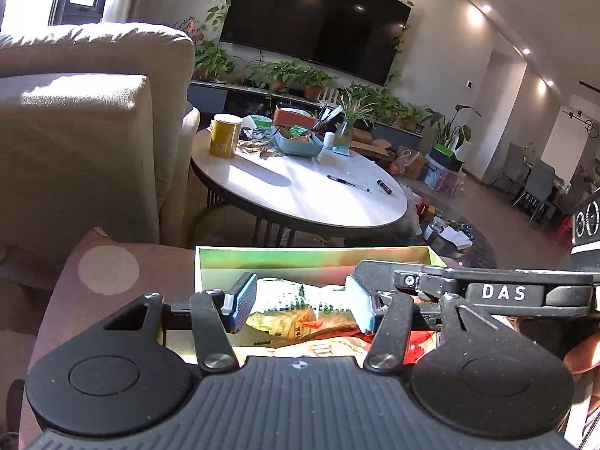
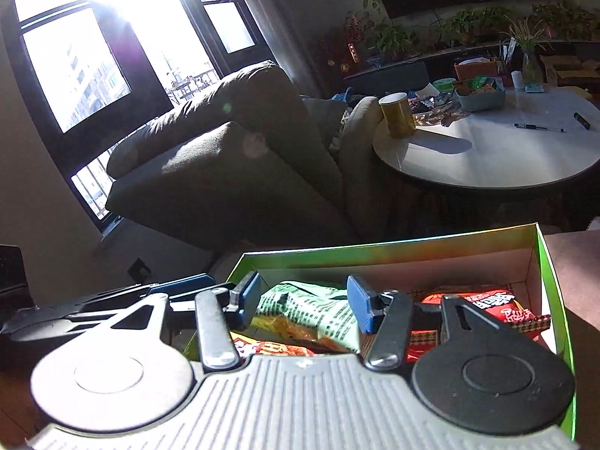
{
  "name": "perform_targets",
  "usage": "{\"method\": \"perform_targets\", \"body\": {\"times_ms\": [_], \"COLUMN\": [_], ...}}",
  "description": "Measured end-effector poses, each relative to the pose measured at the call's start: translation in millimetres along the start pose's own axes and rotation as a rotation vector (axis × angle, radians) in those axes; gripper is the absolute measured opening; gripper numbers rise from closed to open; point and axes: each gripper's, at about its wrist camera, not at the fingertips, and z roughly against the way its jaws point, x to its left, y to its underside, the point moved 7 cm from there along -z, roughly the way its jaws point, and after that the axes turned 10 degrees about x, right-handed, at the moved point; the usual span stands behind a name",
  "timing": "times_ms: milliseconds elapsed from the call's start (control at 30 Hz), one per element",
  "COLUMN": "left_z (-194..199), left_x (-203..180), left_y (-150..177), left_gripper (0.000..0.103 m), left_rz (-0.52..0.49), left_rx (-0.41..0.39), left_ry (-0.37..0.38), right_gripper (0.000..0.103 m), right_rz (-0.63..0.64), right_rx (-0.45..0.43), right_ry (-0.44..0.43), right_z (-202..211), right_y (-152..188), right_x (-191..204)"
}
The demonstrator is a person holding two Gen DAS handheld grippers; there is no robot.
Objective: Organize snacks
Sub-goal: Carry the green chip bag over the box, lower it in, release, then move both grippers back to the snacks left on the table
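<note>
A green cardboard box (image 1: 311,253) lies open on a brownish cushion (image 1: 112,281). The box rim (image 2: 375,249) also shows in the right wrist view. Inside lie a green-and-white snack bag (image 1: 292,296) (image 2: 307,307), a yellow-orange pack (image 1: 285,322) and a red packet (image 2: 487,303). My left gripper (image 1: 302,303) hovers over the near part of the box, its blue pads apart and the bag showing behind the gap. My right gripper (image 2: 305,302) hangs beside it over the same bag, its pads apart too. Nothing is pressed between either pair. The near wall of the box is hidden.
A beige armchair (image 1: 82,131) stands left of the box. Beyond is a round white table (image 1: 300,195) with a yellow can (image 1: 225,135), a grey basket (image 1: 300,146) and pens (image 1: 348,183). Potted plants and a wall screen (image 1: 318,18) line the far wall.
</note>
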Motion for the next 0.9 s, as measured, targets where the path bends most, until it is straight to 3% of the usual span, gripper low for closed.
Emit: {"method": "perform_targets", "body": {"times_ms": [200, 467, 900], "left_z": [11, 46, 96], "left_x": [2, -7, -35], "left_y": [6, 16, 89], "left_gripper": [0.056, 0.072, 0.082], "left_rz": [0.008, -0.009, -0.085], "left_rx": [-0.005, -0.046, -0.008], "left_ry": [-0.008, -0.021, -0.104], "right_gripper": [0.049, 0.049, 0.052], "right_rz": [0.060, 0.017, 0.086], "right_rx": [-0.013, 0.019, 0.057], "right_ry": [0.051, 0.075, 0.049], "right_z": [20, 48, 77], "right_y": [6, 22, 92], "right_x": [3, 2, 46]}}
